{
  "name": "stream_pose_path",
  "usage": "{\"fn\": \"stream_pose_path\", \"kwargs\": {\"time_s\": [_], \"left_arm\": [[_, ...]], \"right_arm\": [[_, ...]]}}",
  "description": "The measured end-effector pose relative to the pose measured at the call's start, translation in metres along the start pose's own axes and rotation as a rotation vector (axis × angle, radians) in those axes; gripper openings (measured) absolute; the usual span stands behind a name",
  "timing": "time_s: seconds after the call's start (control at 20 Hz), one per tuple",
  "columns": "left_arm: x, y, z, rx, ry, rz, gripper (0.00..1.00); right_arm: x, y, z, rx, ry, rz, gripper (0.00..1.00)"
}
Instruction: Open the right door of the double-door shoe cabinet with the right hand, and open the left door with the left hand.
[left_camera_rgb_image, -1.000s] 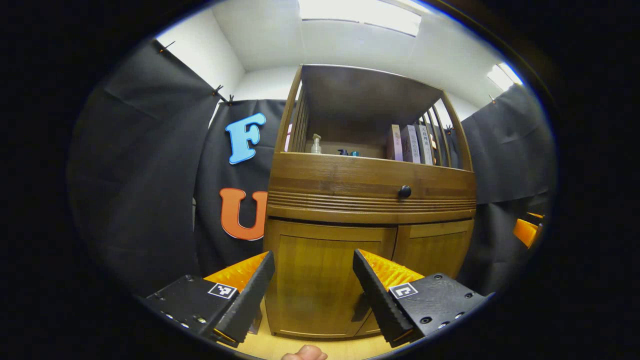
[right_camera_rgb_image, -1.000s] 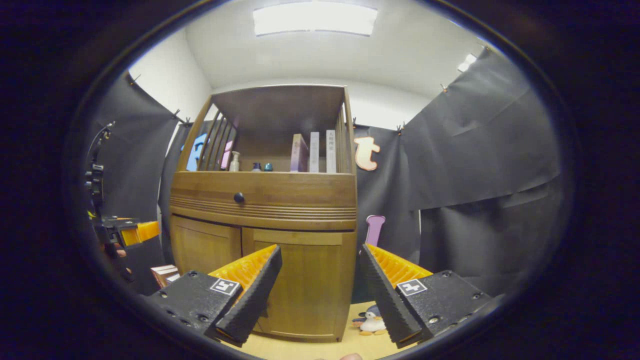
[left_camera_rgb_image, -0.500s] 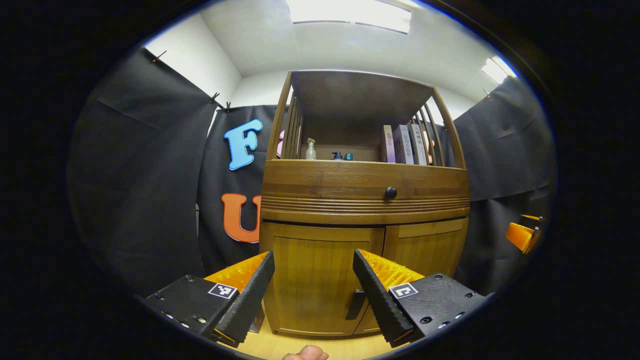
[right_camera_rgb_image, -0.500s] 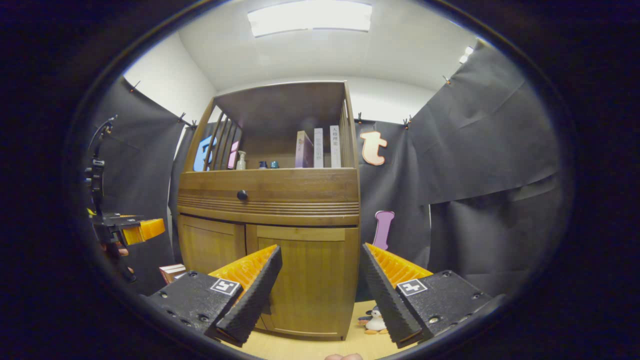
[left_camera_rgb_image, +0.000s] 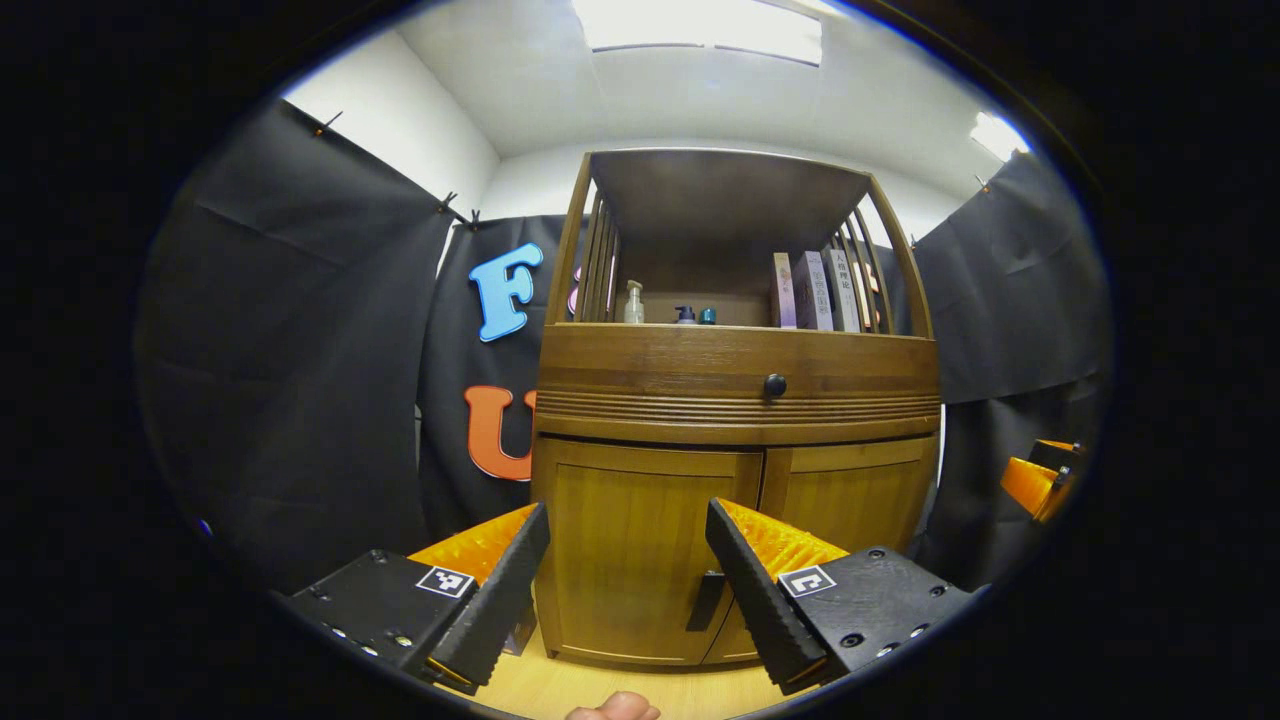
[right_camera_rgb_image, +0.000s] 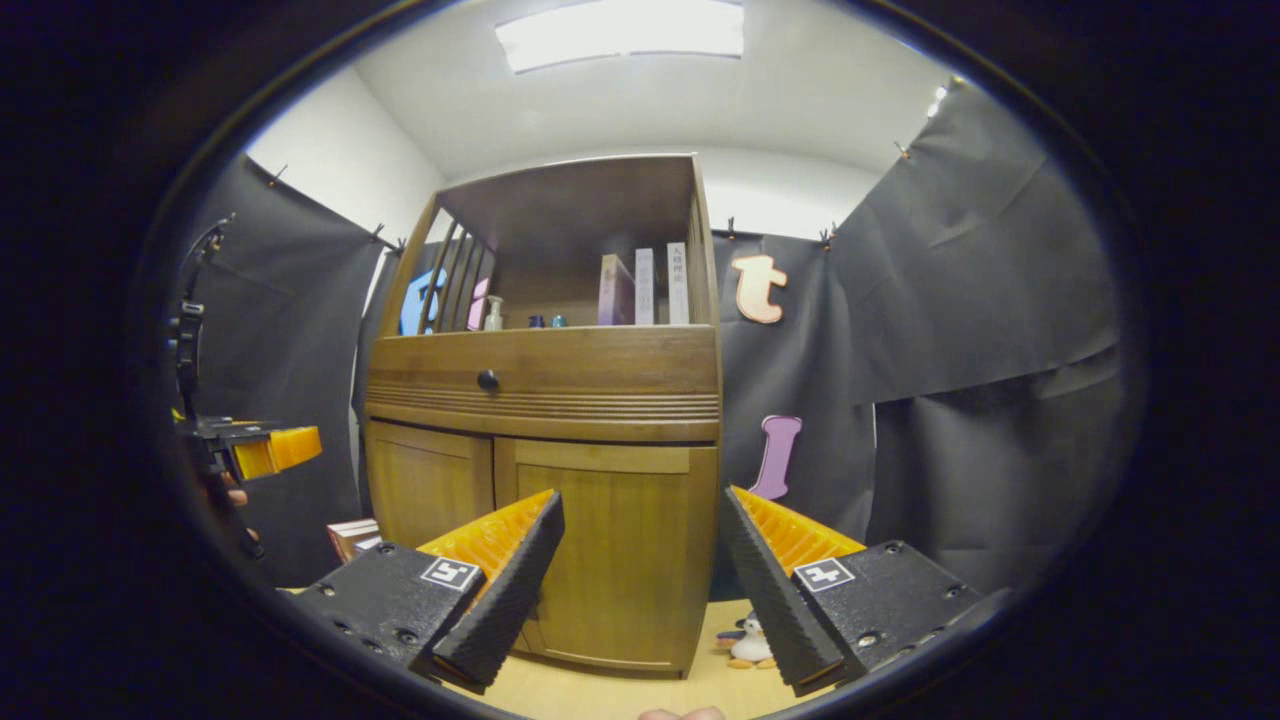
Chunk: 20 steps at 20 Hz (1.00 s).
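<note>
**A:** Black cloth hangs on every side of the booth, with a white ceiling and bright light panels overhead and a pale wood floor below. So where's the shoe cabinet?

**B:** Dead ahead in both views. The cabinet is a tall wooden unit with an open shelf on top, then a wide ribbed drawer front with a dark round knob, then the two doors at the bottom. Both are flush with the frame. The left door sits right between the left gripper's fingers in the left gripper view, and its dark handle runs along the inner edge beside the centre seam. The right door is framed the same way in the right gripper view.

**A:** Grippers touching anything?

**B:** Nope. The left gripper is spread wide and holds nothing, short of the door. Same for the right gripper, wide apart and holding nothing.

**A:** Small stuff?

**B:** Three books stand upright at the right end of the shelf, a pump bottle toward the left. A little penguin toy sits on the floor just beside the cabinet's right corner.
</note>
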<state>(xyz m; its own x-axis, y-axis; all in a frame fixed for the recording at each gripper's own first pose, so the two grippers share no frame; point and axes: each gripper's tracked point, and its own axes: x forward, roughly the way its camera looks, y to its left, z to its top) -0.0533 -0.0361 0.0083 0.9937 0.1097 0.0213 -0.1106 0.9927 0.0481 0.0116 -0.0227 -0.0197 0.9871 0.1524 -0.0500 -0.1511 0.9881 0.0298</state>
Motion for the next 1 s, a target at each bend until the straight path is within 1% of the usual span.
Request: {"fn": "stream_pose_path", "kwargs": {"time_s": [0.15, 0.2, 0.25, 0.3, 0.35, 0.4, 0.45, 0.5, 0.55, 0.6, 0.65, 0.7, 0.85, 0.9, 0.95, 1.0], "left_arm": [[0.003, 0.005, 0.005, 0.015, -0.025, -0.003, 0.95], [0.008, 0.010, 0.009, 0.024, -0.038, -0.005, 1.00], [0.015, 0.016, 0.010, 0.027, -0.044, -0.010, 0.95], [0.020, 0.021, 0.011, 0.027, -0.047, -0.020, 1.00], [0.027, 0.027, 0.010, 0.028, -0.049, -0.030, 1.00], [0.034, 0.035, 0.009, 0.028, -0.048, -0.033, 0.95], [0.040, 0.043, 0.005, 0.027, -0.044, -0.034, 0.95], [0.046, 0.052, 0.000, 0.026, -0.035, -0.033, 0.95], [0.054, 0.058, -0.004, 0.025, -0.028, -0.034, 1.00], [0.058, 0.063, -0.008, 0.025, -0.023, -0.037, 1.00], [0.062, 0.068, -0.013, 0.027, -0.020, -0.041, 0.95], [0.066, 0.073, -0.016, 0.031, -0.018, -0.046, 1.00], [0.075, 0.085, -0.024, 0.033, -0.014, -0.053, 1.00], [0.078, 0.088, -0.025, 0.029, -0.014, -0.057, 0.95], [0.081, 0.091, -0.027, 0.025, -0.014, -0.061, 0.95], [0.083, 0.094, -0.029, 0.024, -0.012, -0.063, 1.00]], "right_arm": [[0.005, 0.003, -0.005, 0.002, 0.008, -0.006, 0.99], [0.007, 0.005, -0.009, 0.005, 0.006, -0.011, 1.00], [0.012, 0.009, -0.011, 0.009, 0.007, -0.023, 0.99], [0.017, 0.019, -0.014, 0.009, 0.009, -0.030, 1.00], [0.022, 0.030, -0.017, 0.004, 0.008, -0.035, 1.00], [0.026, 0.037, -0.019, -0.004, 0.008, -0.046, 0.99], [0.030, 0.044, -0.023, -0.012, 0.015, -0.052, 1.00], [0.034, 0.050, -0.029, -0.018, 0.022, -0.054, 0.99], [0.040, 0.058, -0.033, -0.017, 0.028, -0.054, 1.00], [0.045, 0.065, -0.040, -0.013, 0.040, -0.052, 0.99], [0.050, 0.073, -0.048, -0.006, 0.056, -0.049, 0.99], [0.056, 0.081, -0.057, -0.002, 0.071, -0.045, 0.99], [0.071, 0.097, -0.077, 0.005, 0.097, -0.047, 0.99], [0.079, 0.100, -0.083, 0.013, 0.107, -0.051, 0.99], [0.085, 0.105, -0.091, 0.020, 0.117, -0.048, 0.99], [0.089, 0.110, -0.099, 0.025, 0.131, -0.045, 1.00]]}}
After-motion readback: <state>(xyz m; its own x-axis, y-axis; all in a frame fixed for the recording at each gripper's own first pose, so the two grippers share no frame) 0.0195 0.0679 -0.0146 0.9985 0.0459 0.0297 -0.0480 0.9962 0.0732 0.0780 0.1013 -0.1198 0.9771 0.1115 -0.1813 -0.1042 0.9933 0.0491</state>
